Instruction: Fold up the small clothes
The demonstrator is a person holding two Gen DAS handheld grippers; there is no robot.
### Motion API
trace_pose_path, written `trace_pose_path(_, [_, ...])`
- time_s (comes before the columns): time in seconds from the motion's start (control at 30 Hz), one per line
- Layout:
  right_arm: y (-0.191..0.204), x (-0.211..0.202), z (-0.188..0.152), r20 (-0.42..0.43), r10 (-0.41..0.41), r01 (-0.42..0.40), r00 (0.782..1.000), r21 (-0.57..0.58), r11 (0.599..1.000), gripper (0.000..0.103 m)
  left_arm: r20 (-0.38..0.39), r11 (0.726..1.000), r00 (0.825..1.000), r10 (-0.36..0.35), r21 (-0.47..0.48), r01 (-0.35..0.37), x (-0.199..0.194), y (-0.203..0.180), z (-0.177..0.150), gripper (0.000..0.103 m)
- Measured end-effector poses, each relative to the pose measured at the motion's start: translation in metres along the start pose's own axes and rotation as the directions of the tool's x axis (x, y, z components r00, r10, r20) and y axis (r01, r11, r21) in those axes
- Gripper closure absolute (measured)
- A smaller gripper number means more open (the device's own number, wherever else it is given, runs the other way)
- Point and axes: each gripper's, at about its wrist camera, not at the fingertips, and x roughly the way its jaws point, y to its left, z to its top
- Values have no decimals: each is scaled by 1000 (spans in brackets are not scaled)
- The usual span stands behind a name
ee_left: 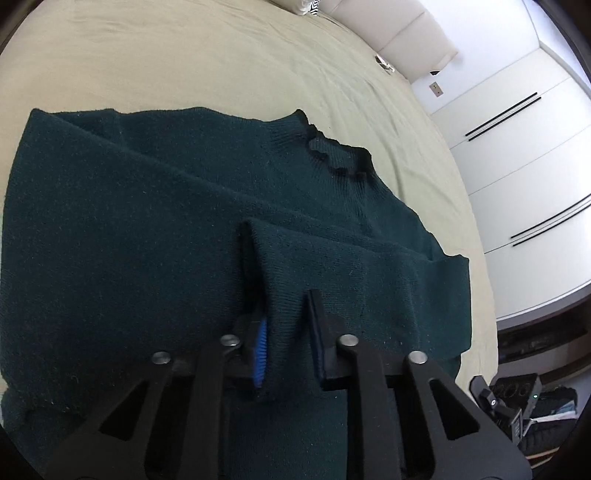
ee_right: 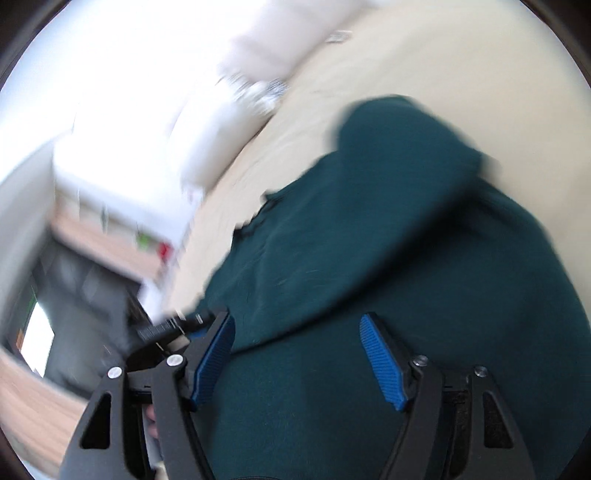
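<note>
- Dark green sweater (ee_left: 155, 221) spread flat on a beige bed sheet (ee_left: 207, 59), covering the near part of the bed; also seen, blurred, in the right wrist view (ee_right: 424, 258).
- Collar (ee_left: 332, 155) turned toward the far right side of the bed, ribbed and slightly ruffled.
- One sleeve (ee_left: 332, 258) folded across the body of the sweater, its fold raised between the fingers of the left gripper (ee_left: 286, 325).
- Left gripper closed on that sleeve fold: blue pad (ee_left: 260, 354) pressed against the knit on one side, the dark finger on the other.
- Right gripper (ee_right: 295, 354) spread wide above the sweater, both blue pads (ee_right: 380, 362) bare and nothing between them; contact with the cloth not clear through the motion blur.
- White headboard cushions (ee_left: 399, 33) along the far edge of the bed, a patterned pillow (ee_left: 308, 5) at the far corner.
- White wardrobe doors (ee_left: 517, 155) with thin black handles beyond the right edge of the bed.
- Dark gear and bags (ee_left: 524, 402) on the floor past the near right corner of the bed.
- Nothing lying on top of the sweater besides its own sleeve.
- Bare sheet beyond the collar and along the far side; sweater hem running off the near edge of the view.
</note>
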Motion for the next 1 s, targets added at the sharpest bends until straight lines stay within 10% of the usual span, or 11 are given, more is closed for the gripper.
trace_pose_path(0.33, [-28, -20, 10, 90, 76, -90, 993, 156, 984, 30, 215, 998, 976, 33, -65, -20, -62, 25, 7, 100])
trace_pose_path(0.7, [-25, -25, 8, 77, 72, -83, 994, 145, 986, 27, 10, 999, 999, 43, -28, -43, -21, 26, -4, 88])
trace_pose_path(0.83, [-23, -20, 7, 72, 64, -73, 995, 138, 988, 27, -29, 999, 1000, 11, -37, -12, -23, 24, -1, 68])
trace_pose_path(0.93, [-22, -19, 7, 68, 64, -73, 996, 131, 989, 27, -4, 999, 1000, -21, -39, 21, -27, 17, 1, 21])
trace_pose_path(1.0, [-22, -19, 8, 65, 64, -72, 996, 133, 988, 27, -6, 998, 999, -44, -51, 43, -27, 19, 1, 21])
